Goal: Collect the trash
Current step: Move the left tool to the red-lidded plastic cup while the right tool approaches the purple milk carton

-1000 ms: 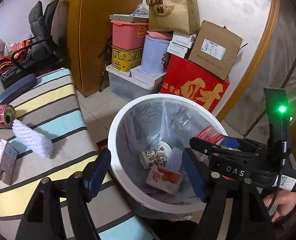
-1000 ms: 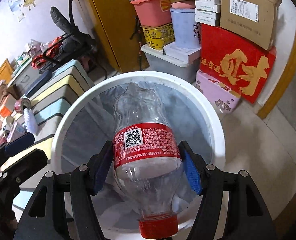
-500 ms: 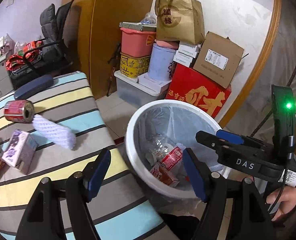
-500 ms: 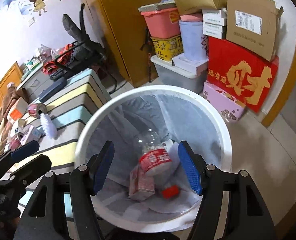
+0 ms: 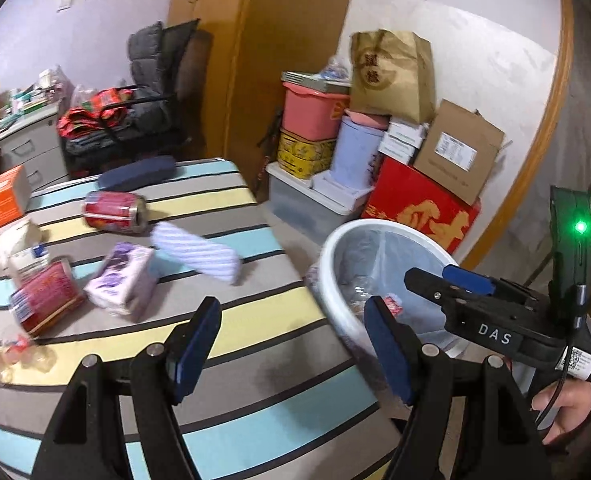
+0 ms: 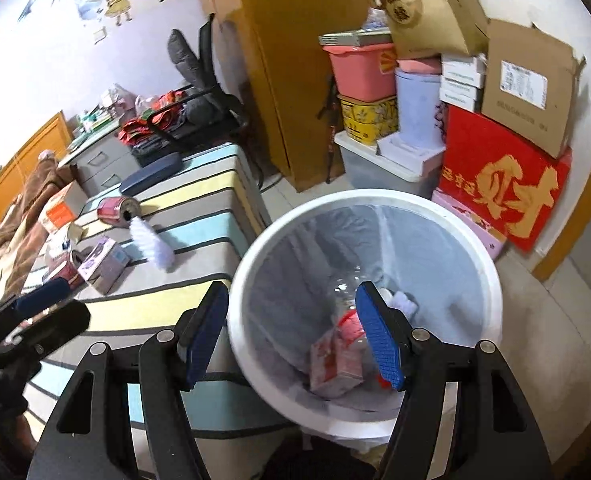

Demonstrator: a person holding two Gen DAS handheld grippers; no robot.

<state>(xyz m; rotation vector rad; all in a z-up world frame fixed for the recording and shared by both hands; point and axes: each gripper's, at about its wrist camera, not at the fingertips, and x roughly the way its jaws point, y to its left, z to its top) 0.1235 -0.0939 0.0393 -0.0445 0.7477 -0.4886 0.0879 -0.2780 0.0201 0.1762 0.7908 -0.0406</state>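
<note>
A white bin (image 6: 491, 276) with a clear liner stands on the floor beside the striped table (image 5: 255, 320). Inside it lie a clear bottle with a red label (image 6: 345, 308) and a small carton (image 6: 333, 364). On the table lie a red can (image 5: 115, 212), a white foam net sleeve (image 5: 197, 252), a purple carton (image 5: 123, 280) and a red-labelled bottle (image 5: 45, 300). My left gripper (image 5: 291, 344) is open and empty above the table's near edge. Above the bin's left rim, the right gripper (image 6: 291, 336) is open with nothing in it.
Stacked boxes, a red gift box (image 5: 419, 208), a pink tub (image 5: 315, 110) and a paper bag (image 5: 391, 74) crowd the wall behind the bin. An orange box (image 5: 1, 202) and a dark case (image 5: 135, 174) lie at the table's far side. A chair (image 5: 151, 92) stands beyond.
The right gripper let go of the bottle, which now lies in the bin. Both grippers swung left and rose, so the table with its trash fills more of the views.
</note>
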